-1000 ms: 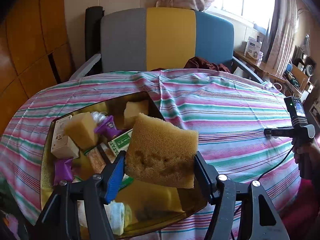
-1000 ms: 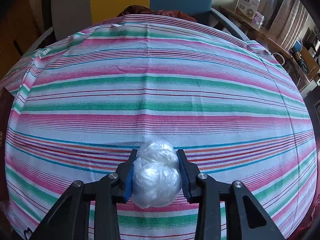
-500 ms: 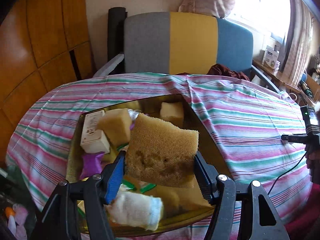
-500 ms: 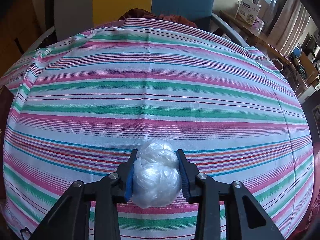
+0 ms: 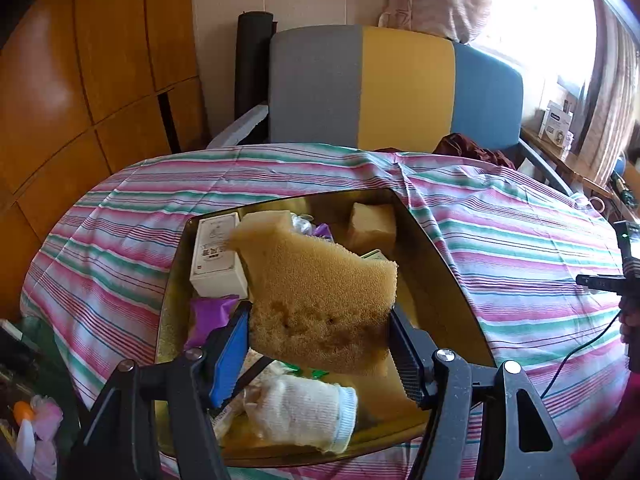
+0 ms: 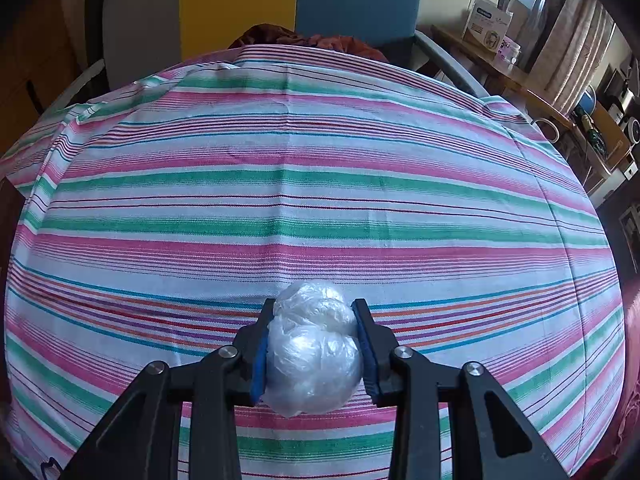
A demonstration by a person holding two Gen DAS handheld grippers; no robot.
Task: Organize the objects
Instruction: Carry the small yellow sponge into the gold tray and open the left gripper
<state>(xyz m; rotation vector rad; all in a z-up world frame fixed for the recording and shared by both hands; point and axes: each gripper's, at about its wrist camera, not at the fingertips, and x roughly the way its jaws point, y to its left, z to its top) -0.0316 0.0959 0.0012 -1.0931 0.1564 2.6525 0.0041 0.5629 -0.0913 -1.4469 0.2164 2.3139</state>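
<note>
A large tan sponge (image 5: 320,300) is clamped in my left gripper (image 5: 318,340), held above a gold tray (image 5: 436,280) on the striped tablecloth (image 5: 500,248). In the tray lie a white box (image 5: 216,256), another sponge (image 5: 372,226), purple packets (image 5: 210,316), a white sock (image 5: 304,412) and other small items. Over bare striped cloth (image 6: 312,208), my right gripper (image 6: 314,344) is shut on a crumpled ball of clear plastic (image 6: 314,348). The right gripper also shows at the right edge of the left wrist view, held by a hand (image 5: 630,320).
A grey, yellow and blue chair (image 5: 392,88) stands behind the table with dark red cloth (image 5: 472,150) on its seat. Wooden panels (image 5: 80,80) are on the left. A side shelf with boxes (image 6: 488,20) and clutter runs along the right under the window.
The left gripper has carried the sponge leftward, so it now hangs over the middle of the tray, and the white sock has come into view below. The right gripper and plastic ball stay still.
</note>
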